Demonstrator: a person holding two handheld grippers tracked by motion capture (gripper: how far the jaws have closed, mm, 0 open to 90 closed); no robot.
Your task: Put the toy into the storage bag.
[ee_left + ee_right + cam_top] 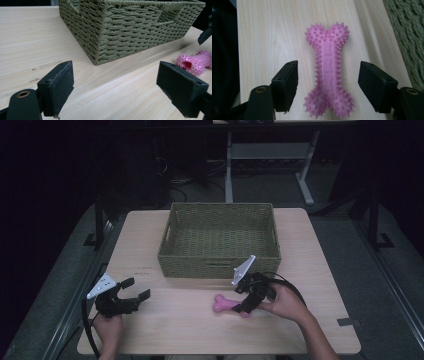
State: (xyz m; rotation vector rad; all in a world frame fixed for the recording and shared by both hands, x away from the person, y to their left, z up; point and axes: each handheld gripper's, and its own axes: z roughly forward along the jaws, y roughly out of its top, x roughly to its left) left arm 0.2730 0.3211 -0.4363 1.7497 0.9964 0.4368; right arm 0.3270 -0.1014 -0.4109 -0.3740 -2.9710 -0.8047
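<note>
Pale wooden table [150,330] with green woven basket [219,240] and pink spiked bone toy [328,72]

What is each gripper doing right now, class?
Left gripper: open, holding nothing.
Right gripper: open, straddling the pink bone toy, pads not touching.

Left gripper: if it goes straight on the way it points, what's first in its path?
Most likely the woven olive-green basket. The left gripper has open jaws over bare light wooden table, aimed near the basket's corner. The spiky pink bone-shaped toy lies off to one side. Depth is unclear.
</note>
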